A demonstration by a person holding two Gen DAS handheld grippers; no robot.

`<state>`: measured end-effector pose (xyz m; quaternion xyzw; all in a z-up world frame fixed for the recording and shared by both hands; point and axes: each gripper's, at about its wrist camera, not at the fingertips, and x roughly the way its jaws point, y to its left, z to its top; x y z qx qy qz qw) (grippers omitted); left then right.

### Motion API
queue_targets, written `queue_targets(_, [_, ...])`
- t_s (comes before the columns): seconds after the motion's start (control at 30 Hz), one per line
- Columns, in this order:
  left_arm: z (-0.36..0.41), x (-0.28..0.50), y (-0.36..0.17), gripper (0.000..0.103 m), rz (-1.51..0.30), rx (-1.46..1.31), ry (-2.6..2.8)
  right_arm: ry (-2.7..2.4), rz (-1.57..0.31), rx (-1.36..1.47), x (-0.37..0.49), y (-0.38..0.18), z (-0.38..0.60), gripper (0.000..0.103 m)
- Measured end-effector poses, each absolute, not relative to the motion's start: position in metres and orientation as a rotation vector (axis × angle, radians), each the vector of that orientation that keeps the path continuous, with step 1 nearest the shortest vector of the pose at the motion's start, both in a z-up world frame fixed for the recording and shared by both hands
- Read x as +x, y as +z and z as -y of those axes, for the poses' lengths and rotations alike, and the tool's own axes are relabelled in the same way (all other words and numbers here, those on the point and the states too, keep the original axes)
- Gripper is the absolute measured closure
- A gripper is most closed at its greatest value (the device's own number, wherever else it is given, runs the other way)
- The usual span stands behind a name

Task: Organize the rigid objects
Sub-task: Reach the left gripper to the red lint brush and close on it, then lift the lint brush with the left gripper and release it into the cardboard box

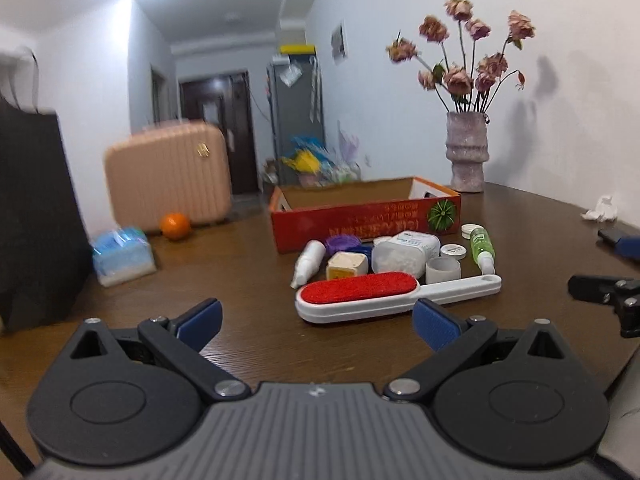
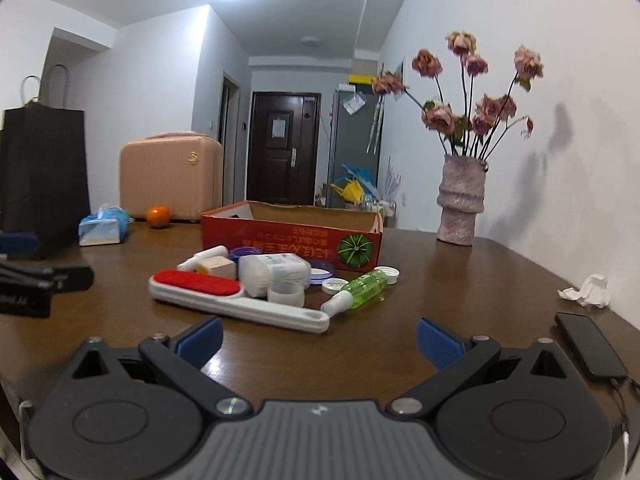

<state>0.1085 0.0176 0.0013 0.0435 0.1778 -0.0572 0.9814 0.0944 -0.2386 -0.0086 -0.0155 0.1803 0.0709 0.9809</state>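
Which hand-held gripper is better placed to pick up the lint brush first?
Probably the left hand-held gripper: it is open and the lint brush lies close ahead of its fingers. The right hand-held gripper, also open, sees the brush farther off, toward its left.

Red-padded white lint brush (image 1: 396, 294); green bottle (image 2: 366, 286); red box (image 2: 292, 236), green melon print; brown table (image 2: 460, 280).

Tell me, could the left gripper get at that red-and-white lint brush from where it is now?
Probably yes. The left gripper is open, and the lint brush lies just ahead of it at the near edge of the pile, with only bare table between them.
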Motion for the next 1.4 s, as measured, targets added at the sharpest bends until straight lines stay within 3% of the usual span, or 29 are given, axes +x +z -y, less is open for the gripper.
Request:
queue_targets(0.1, [-0.033, 0.145, 0.002, 0.0, -0.45, -0.018, -0.154, 0.185, -0.422, 0.032, 0.13, -0.007, 0.246, 0.002])
queue_targets(0.2, [-0.039, 0.179, 0.002, 0.0, -0.499, -0.026, -0.16, 0.196, -0.472, 0.053, 0.167, -0.009, 0.25, 0.012])
queue_targets(0.37, [-0.047, 0.232, -0.003, 0.0, -0.584, -0.033, -0.161, 0.192, -0.514, 0.089, 0.212, -0.019, 0.255, 0.015])
queue_targets(0.43, [-0.049, 0.248, -0.008, 0.0, -0.622, -0.049, -0.187, 0.182, -0.547, 0.105, 0.225, -0.026, 0.256, 0.029])
queue_targets(0.5, [-0.05, 0.261, -0.014, 0.001, -0.647, -0.069, -0.205, 0.17, -0.6, 0.116, 0.236, -0.035, 0.257, 0.062])
queue_targets(0.57, [-0.052, 0.272, -0.021, 0.013, -0.683, -0.108, -0.211, 0.189, -0.644, 0.133, 0.245, -0.044, 0.26, 0.072])
queue_targets(0.7, [-0.059, 0.283, -0.031, 0.03, -0.733, -0.219, -0.246, 0.239, -0.662, 0.152, 0.251, -0.051, 0.263, 0.078])
queue_targets(0.77, [-0.06, 0.283, -0.031, 0.044, -0.737, -0.257, -0.273, 0.248, -0.667, 0.153, 0.254, -0.052, 0.264, 0.079])
queue_targets(0.93, [-0.046, 0.269, -0.026, 0.044, -0.76, -0.259, -0.231, 0.273, -0.691, 0.187, 0.263, -0.052, 0.275, 0.079])
queue_targets(1.0, [-0.041, 0.256, -0.024, 0.045, -0.775, -0.278, -0.214, 0.303, -0.699, 0.217, 0.262, -0.051, 0.28, 0.091])
queue_targets(1.2, [-0.034, 0.206, -0.028, 0.044, -0.751, -0.308, -0.184, 0.308, -0.706, 0.2, 0.228, -0.049, 0.286, 0.091])
queue_targets(1.33, [-0.038, 0.193, -0.032, 0.037, -0.756, -0.348, -0.183, 0.309, -0.692, 0.181, 0.208, -0.049, 0.286, 0.091])
queue_targets(1.4, [-0.04, 0.19, -0.033, 0.043, -0.759, -0.376, -0.192, 0.308, -0.685, 0.172, 0.202, -0.049, 0.285, 0.091])
